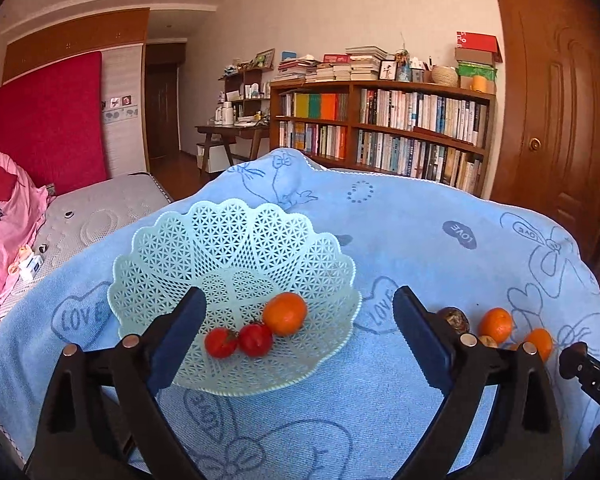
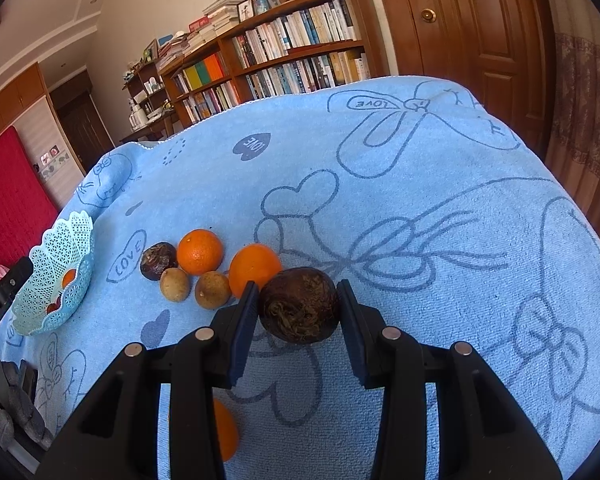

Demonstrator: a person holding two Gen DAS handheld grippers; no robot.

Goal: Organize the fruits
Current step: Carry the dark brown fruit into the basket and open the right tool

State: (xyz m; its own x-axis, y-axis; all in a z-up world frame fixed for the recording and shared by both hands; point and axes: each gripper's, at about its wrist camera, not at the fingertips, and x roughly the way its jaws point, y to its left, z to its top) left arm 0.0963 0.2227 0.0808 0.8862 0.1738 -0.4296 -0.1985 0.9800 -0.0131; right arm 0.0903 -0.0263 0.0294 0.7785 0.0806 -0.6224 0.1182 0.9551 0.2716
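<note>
Item: dark brown fruit, sitting between the right gripper fingers, which are closing on it; contact uncertain. Basket lying far to its left. Left gripper hanging released over that basket.

Black gripper frames, blue pads, silver screws
</note>
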